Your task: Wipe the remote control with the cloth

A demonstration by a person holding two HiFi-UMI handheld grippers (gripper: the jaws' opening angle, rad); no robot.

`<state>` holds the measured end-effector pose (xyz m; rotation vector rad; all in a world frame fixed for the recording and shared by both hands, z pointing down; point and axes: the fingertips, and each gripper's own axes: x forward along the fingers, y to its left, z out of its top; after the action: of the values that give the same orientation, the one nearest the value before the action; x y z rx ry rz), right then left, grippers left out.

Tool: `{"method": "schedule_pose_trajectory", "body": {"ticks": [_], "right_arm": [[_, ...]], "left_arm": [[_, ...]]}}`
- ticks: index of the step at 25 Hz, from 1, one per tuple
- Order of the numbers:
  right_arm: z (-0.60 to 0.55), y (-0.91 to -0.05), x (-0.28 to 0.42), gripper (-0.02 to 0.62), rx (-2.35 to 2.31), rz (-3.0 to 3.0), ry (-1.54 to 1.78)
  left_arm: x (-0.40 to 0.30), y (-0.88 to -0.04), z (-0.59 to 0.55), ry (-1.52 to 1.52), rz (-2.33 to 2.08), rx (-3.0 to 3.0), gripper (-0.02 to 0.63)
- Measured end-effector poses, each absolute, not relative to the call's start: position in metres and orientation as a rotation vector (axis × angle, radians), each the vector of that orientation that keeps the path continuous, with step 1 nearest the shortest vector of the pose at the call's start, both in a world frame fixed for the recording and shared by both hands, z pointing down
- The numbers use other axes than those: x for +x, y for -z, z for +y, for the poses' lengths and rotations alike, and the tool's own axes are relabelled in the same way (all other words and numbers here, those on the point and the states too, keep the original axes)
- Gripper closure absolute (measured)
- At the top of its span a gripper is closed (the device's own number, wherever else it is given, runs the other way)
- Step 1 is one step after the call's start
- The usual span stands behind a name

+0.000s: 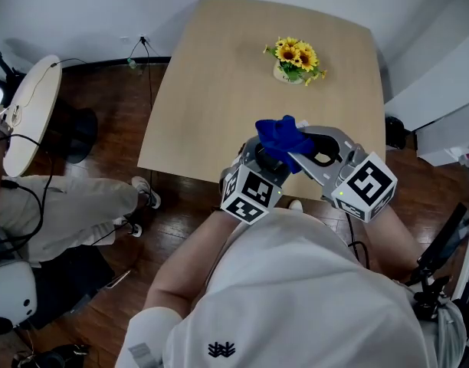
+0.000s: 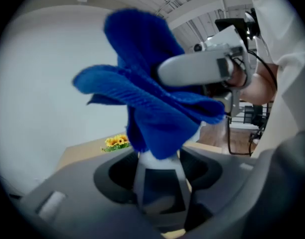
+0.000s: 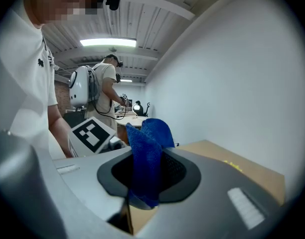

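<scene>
1. Two grippers hang close together in the air over the near edge of the wooden table [image 1: 219, 75], just in front of the person's chest; both are closed on something.
2. Left gripper [image 1: 265, 159]: jaws clamped on the lower end of the remote control [image 2: 158, 180], a pale body with a dark panel; its long axis runs straight out along the jaws, so the far end points up and away from the holder.
3. Right gripper [image 1: 311, 153]: jaws pinched on the blue cloth [image 1: 284, 136]; the cloth bunches out of them and drapes over the remote's far end, touching it and hiding that end.
4. Deciding relation: the cloth lies just leftward of the right gripper and right on top of the remote, so the right hand is the one to do the wiping; my judgement is that strokes should run along the remote's length, toward the left jaws and back.
5. Edges: the remote's covered part is short before the left jaws block the way; the gripped end cannot be reached without regripping.
6. Open room: forward over the table is free, the potted sunflowers [image 1: 296, 58] stand well apart at the far side; backward the torso is near, so there is little room there.
</scene>
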<state>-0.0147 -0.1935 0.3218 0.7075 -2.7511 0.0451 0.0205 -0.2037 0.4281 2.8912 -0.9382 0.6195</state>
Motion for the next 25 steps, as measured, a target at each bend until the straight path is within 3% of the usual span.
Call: {"method": "schedule_pose_trajectory", "body": {"ticks": [6,20,25], "right_arm": [[-0.177,-0.342,-0.034,0.510,0.602,-2.767,-0.151],[-0.250,-0.353,0.060,0.510,0.976,-2.555,-0.084],[-0.250,-0.339,0.062,0.511,1.008,-2.556,-0.057]], "left_arm": [[0.026,-0.422,-0.210,-0.593,-0.958,2.901,0.328],[0.010,-0.425,-0.200,-0.542,-0.998,2.860,0.328],[0.006,-0.429,-0.198,-0.532,-1.006,2.843,0.328]]}}
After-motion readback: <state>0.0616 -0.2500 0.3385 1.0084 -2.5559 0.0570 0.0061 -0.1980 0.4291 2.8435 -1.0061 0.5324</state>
